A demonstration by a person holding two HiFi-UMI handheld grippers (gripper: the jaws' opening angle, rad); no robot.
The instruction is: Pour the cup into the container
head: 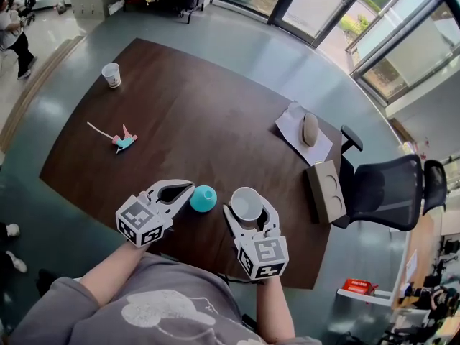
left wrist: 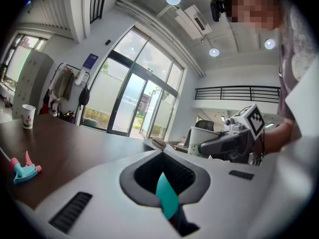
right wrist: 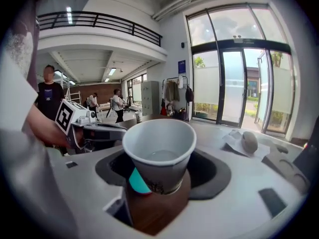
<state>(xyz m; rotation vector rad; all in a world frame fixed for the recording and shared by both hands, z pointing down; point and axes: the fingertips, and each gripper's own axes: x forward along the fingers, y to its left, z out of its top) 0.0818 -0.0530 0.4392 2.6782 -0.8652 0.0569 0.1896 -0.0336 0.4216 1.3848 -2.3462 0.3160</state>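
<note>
At left, the left hand-held gripper (head: pixel 188 187) pinches the edge of a round teal plastic container (head: pixel 203 198) at the near side of the dark wooden table (head: pixel 201 113). Its own view shows only a teal sliver between pressed jaws. Just beside the container, the right hand-held gripper (head: pixel 248 192) clasps a white paper cup (head: pixel 246 207) mid-wall, near upright. Light and thin-walled, the cup would likely crumple under a hard squeeze. Only the right gripper view looks into the cup, and any liquid there is unclear.
</note>
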